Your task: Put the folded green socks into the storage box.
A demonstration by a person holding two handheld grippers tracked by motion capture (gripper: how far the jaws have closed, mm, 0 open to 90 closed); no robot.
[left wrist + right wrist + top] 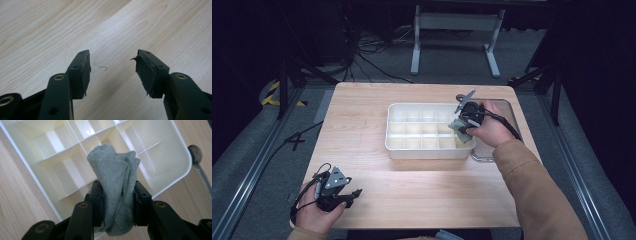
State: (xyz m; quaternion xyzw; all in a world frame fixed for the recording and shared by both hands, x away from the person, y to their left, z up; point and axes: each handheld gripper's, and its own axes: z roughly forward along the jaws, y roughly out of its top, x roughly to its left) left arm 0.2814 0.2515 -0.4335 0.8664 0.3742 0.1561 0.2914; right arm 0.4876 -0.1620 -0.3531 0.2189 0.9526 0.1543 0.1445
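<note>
Sock: a rolled grey sock [115,182] hangs over the near right corner of the white divided tray [393,145].
Right gripper [462,126]: clenched on the sock.
Left gripper [346,196]: jaws spread, nothing between them, well apart from the tray, at the wooden table's [412,185] near left edge.

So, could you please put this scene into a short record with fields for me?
Surface: wooden table
Container: white divided tray, compartments bare
Right gripper: shut on a rolled grey cloth, above the tray's right end
Left gripper: open, nothing between the jaws, near the table's front left corner
Beside tray: clear lid, at its right
</note>
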